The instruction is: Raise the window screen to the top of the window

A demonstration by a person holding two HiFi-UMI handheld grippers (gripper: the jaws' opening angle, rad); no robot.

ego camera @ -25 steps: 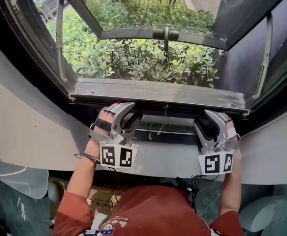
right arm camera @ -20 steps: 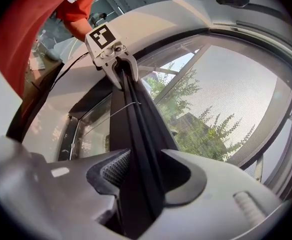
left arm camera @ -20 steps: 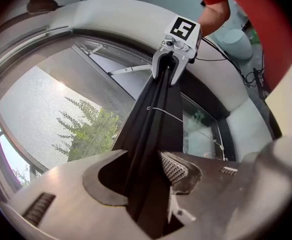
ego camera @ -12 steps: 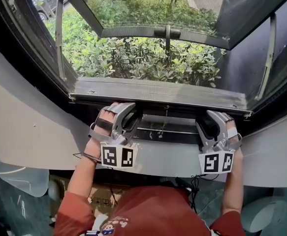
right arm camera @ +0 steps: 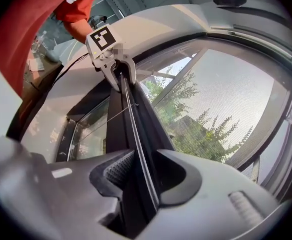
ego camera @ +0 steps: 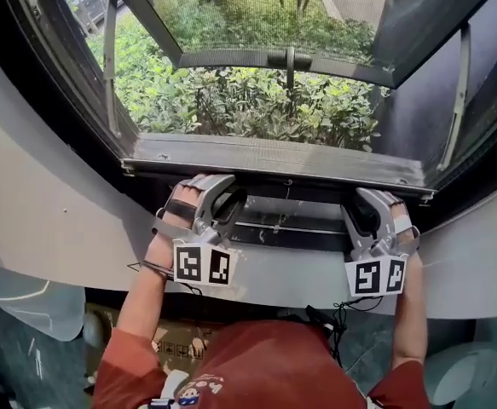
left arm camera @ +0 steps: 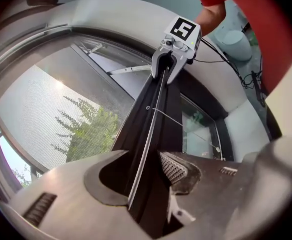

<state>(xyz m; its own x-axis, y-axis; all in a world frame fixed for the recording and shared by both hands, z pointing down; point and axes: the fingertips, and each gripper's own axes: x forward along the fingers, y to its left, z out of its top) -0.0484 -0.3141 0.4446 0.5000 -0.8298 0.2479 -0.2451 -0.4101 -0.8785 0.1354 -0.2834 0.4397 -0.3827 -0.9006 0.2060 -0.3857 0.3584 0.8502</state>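
The window screen's bottom bar (ego camera: 274, 162) lies low across the window opening, grey on top with a dark front edge. My left gripper (ego camera: 220, 201) is shut on its left part, and in the left gripper view the bar (left arm camera: 151, 119) runs between that gripper's (left arm camera: 146, 179) jaws. My right gripper (ego camera: 369, 210) sits at the bar's right part. Its jaws are closing with the bar (right arm camera: 135, 129) between them, and the ribbed pad (right arm camera: 119, 170) stands just short of it. Each gripper view shows the other gripper at the bar's far end.
A thin pull cord (ego camera: 279, 220) hangs from the bar's middle over a dark lower frame. The white curved sill (ego camera: 60, 220) wraps the front. Metal stays (ego camera: 110, 66) (ego camera: 459, 100) stand at both sides. Green bushes (ego camera: 248, 100) lie outside.
The right gripper's jaws have drawn closer around the bar. Both hands and the bar stay where they were.
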